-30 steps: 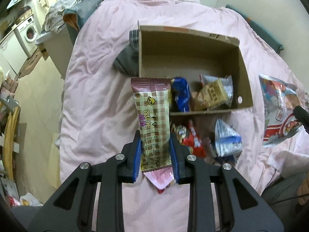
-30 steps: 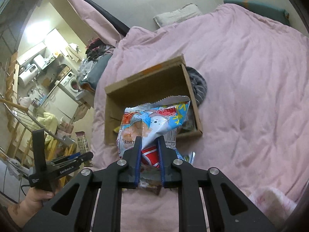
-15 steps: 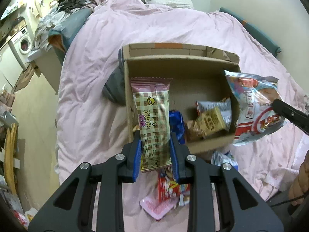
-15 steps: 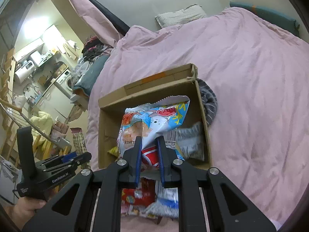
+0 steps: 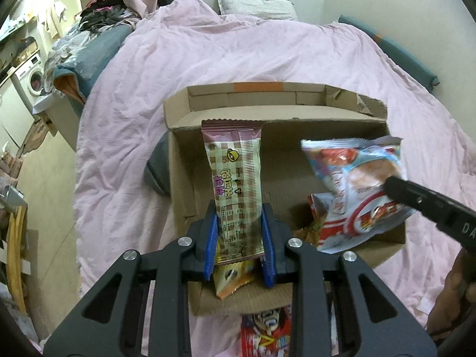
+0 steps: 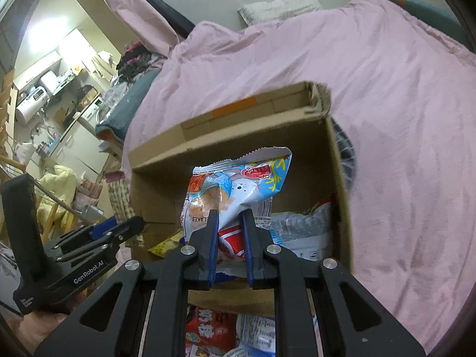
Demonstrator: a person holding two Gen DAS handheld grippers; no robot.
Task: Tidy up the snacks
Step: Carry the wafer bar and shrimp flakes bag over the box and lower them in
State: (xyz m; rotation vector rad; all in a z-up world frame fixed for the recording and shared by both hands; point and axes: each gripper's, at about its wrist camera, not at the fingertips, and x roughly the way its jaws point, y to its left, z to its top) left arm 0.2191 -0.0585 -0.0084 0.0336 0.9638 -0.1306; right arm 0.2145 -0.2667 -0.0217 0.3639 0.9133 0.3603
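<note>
An open cardboard box [image 5: 276,92] [image 6: 238,110] lies on a pink bedspread. My left gripper [image 5: 238,223] is shut on a long pink checked wafer pack [image 5: 235,178], held upright over the box's left half. My right gripper [image 6: 230,223] is shut on a blue, white and red chip bag [image 6: 238,184] [image 5: 354,184], held over the box's right half. The right gripper's finger [image 5: 416,199] shows in the left wrist view, and the left gripper body [image 6: 68,255] in the right wrist view. Several snack packs [image 6: 300,229] lie inside the box.
More snack packs [image 5: 264,333] [image 6: 214,324] lie on the bedspread just in front of the box. A grey cloth [image 5: 157,169] sits against the box's left side. Pillows [image 5: 255,3] lie at the bed's head. The floor and laundry area [image 5: 29,77] are left of the bed.
Both grippers have moved forward with their packs, from in front of the box to over its open top. The box now looks larger and closer in both views.
</note>
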